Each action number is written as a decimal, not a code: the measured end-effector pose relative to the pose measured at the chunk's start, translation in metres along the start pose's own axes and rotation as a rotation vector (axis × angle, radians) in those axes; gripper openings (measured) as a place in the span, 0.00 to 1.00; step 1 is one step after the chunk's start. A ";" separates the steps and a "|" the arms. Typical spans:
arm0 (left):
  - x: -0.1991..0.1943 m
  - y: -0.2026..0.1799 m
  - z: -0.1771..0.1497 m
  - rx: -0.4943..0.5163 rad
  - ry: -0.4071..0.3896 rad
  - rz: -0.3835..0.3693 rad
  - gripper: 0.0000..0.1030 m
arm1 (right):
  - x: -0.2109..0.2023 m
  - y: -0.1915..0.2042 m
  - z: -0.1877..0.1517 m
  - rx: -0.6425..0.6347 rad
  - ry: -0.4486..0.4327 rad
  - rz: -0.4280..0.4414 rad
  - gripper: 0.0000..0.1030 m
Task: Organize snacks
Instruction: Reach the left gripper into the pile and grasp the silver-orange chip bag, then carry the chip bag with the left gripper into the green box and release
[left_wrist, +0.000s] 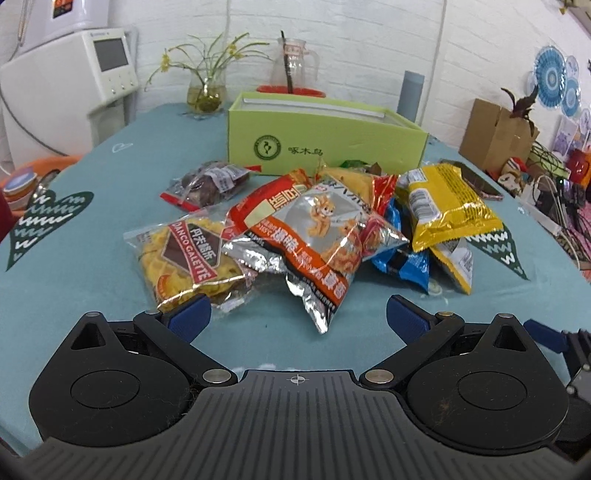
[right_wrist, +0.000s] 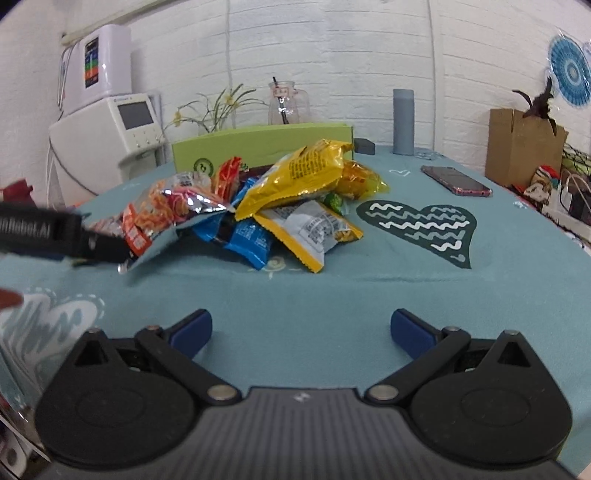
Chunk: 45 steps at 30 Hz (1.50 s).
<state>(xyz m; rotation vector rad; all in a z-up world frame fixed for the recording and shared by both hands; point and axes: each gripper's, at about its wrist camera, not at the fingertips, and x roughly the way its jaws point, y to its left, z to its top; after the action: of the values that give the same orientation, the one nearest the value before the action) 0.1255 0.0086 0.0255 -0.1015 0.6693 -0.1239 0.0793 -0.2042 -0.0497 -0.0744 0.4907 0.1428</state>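
From your left wrist camera, your left gripper (left_wrist: 298, 314) hangs low over the teal tablecloth (left_wrist: 110, 280), jaws wide apart and holding nothing. The snack pile (left_wrist: 325, 218) lies just ahead: a waffle packet (left_wrist: 188, 254) touching the left pad, a silver-orange bag (left_wrist: 314, 236), a yellow bag (left_wrist: 447, 206), a blue packet (left_wrist: 402, 258). The green box (left_wrist: 325, 147) stands behind them; its inside is hidden, so you cannot tell whether anything is packed.

From your right wrist camera, your right gripper (right_wrist: 301, 328) is likewise spread open and empty, short of the pile. Every visible snack sits loose on the cloth, so the sorting looks barely begun.
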 end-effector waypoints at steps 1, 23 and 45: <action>0.004 0.002 0.009 -0.004 0.007 -0.020 0.89 | 0.001 -0.003 0.005 0.018 0.026 0.007 1.00; 0.078 0.035 0.089 0.276 0.223 -0.437 0.56 | 0.075 0.069 0.076 0.110 0.105 0.405 0.95; 0.134 0.052 0.256 0.149 -0.068 -0.276 0.43 | 0.188 0.093 0.277 -0.110 0.088 0.464 0.49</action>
<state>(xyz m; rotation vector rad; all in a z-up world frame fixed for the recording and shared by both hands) 0.3937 0.0539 0.1364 -0.0538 0.5741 -0.4334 0.3572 -0.0613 0.1015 -0.0734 0.5820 0.6229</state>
